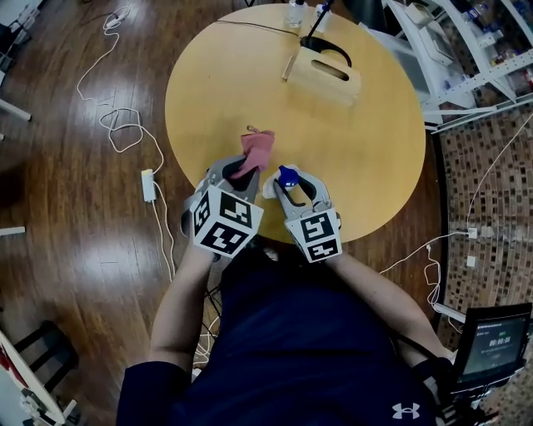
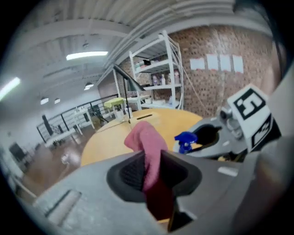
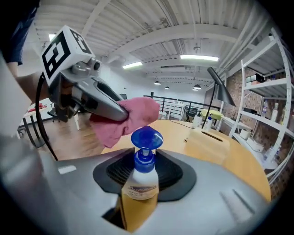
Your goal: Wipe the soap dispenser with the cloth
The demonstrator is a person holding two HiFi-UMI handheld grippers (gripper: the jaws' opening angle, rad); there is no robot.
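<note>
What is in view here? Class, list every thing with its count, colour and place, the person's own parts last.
table: one, light wood, round, centre.
soap dispenser: one, blue pump, amber liquid, held in the right gripper.
cloth: one, pink, clamped in the left gripper.
slotted box: one, pale wood, table's far side.
bottles: two, whitish, table's far edge.
cables: several, white, floor at left.
shelving: one, white, upper right.
left gripper: one, grey, shut on the cloth.
right gripper: one, grey, shut on the soap dispenser.
</note>
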